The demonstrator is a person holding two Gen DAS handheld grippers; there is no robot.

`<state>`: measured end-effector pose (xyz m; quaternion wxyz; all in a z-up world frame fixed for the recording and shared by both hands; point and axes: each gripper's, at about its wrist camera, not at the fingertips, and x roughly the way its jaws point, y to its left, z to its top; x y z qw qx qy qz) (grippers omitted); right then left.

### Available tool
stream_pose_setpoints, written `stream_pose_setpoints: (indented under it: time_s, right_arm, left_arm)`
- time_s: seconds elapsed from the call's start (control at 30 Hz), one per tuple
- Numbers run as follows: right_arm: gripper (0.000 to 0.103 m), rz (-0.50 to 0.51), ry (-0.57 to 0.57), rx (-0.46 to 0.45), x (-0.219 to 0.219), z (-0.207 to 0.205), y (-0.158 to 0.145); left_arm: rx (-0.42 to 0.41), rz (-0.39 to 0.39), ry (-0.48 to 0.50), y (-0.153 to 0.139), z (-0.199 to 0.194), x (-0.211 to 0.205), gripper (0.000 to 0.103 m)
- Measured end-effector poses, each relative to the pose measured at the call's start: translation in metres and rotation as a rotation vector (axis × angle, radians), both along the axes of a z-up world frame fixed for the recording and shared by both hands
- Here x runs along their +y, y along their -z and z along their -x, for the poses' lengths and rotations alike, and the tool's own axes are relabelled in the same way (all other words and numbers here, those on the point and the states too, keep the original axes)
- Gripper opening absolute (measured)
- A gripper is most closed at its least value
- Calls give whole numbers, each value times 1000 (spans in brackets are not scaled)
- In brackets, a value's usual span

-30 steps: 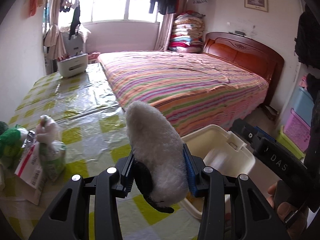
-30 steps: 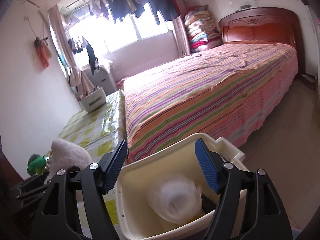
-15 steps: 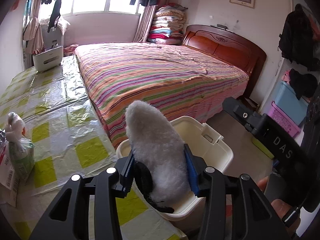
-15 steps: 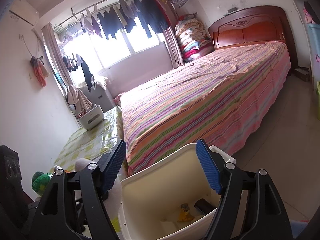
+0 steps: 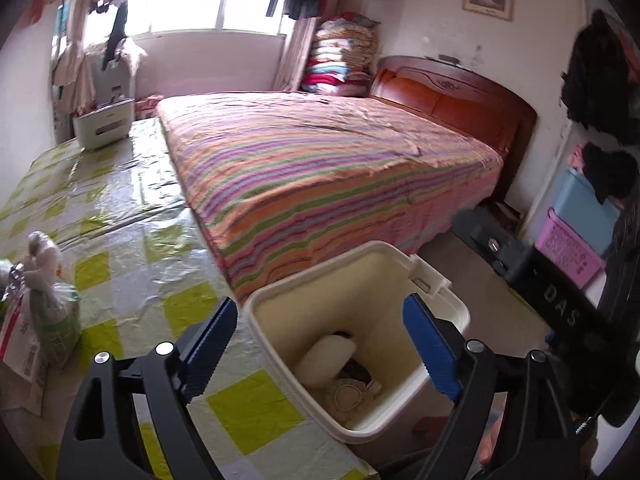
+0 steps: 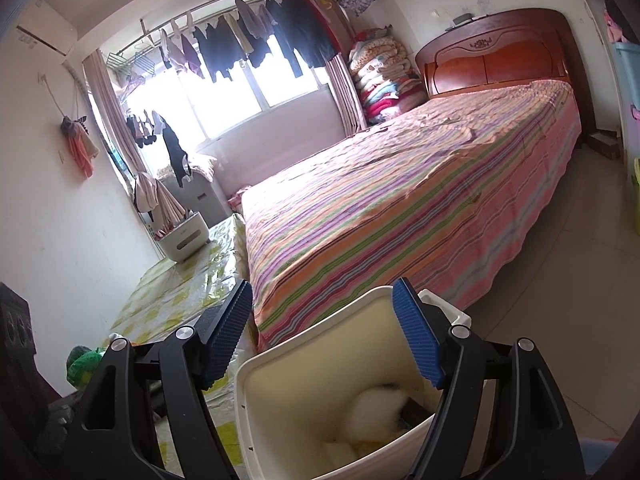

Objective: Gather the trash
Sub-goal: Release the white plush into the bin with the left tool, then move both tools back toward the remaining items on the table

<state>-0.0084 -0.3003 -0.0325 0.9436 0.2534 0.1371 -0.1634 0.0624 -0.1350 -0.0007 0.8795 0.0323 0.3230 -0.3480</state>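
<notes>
The left gripper (image 5: 320, 340) is opening, nothing between its blue pads. Below, the fluffy white insole (image 5: 328, 360) lies inside the cream plastic bin (image 5: 448, 312), long axis tilted up-right, its lower end hidden. The right gripper (image 6: 324, 332) stands spread, empty.

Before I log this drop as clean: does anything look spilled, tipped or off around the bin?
Nothing stands out. The fluffy white item lies inside the cream bin, which stands upright beside the table. Nothing has spilled around it. The left gripper is opening, its fingers empty.

Daylight from blown-out window (image 5: 188, 4), glare on plastic sheet (image 5: 120, 200), fisheye-bent edges
</notes>
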Motion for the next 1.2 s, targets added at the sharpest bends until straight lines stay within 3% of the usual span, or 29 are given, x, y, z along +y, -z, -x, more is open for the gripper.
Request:
stream_pose_setpoints:
  time_s: [0.3, 0.67, 0.93, 1.2]
  right_arm:
    - [72, 1, -46, 7, 15, -11, 0]
    - [72, 8, -158, 25, 53, -38, -1]
    - [72, 10, -264, 42, 91, -63, -2]
    - [73, 16, -355, 58, 130, -81, 0]
  left_arm:
    - [-72, 29, -163, -26, -10, 46, 83]
    - [-68, 13, -313, -30, -27, 108, 83]
    - [-128, -60, -528, -30, -42, 172, 83]
    - [-73, -106, -760, -14, -59, 244, 83]
